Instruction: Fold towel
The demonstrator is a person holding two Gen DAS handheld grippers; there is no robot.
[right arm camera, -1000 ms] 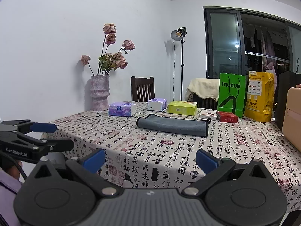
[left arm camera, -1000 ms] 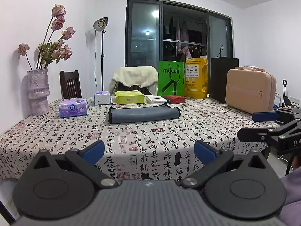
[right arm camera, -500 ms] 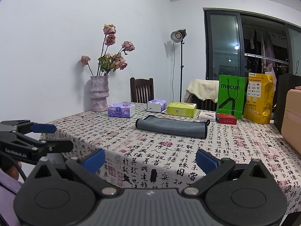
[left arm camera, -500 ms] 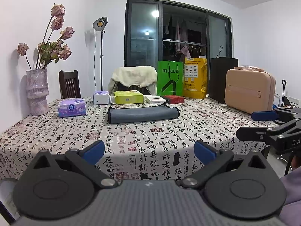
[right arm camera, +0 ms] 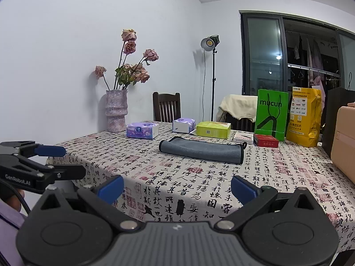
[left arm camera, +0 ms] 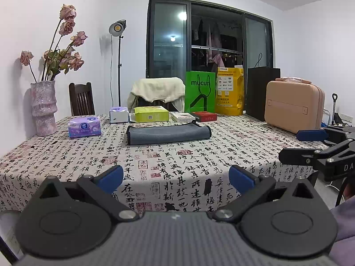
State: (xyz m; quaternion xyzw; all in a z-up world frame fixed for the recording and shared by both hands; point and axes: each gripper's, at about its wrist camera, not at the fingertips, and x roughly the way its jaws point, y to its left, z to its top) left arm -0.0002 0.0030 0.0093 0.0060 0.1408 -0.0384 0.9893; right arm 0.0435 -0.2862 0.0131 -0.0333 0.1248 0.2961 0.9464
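Observation:
A grey towel (left arm camera: 168,134) lies folded into a long flat strip on the patterned tablecloth (left arm camera: 177,159), toward the far middle of the table. It also shows in the right wrist view (right arm camera: 200,150). My left gripper (left arm camera: 176,176) is open and empty, held off the table's near edge, well short of the towel. My right gripper (right arm camera: 177,186) is open and empty too, near the table's front edge. Each gripper shows in the other's view: the right one (left arm camera: 297,145) at the right edge, the left one (right arm camera: 66,160) at the left edge.
Behind the towel stand tissue packs (left arm camera: 84,127), a white box (left arm camera: 119,114), a green box (left arm camera: 151,113) and flat boxes (left arm camera: 204,116). A vase of dried roses (left arm camera: 43,108) is far left. A tan case (left arm camera: 294,108) and bags (left arm camera: 200,94) are far right. Chairs stand behind.
Both grippers have risen slightly, so the table and towel sit a little lower in view. Both stay open and empty.

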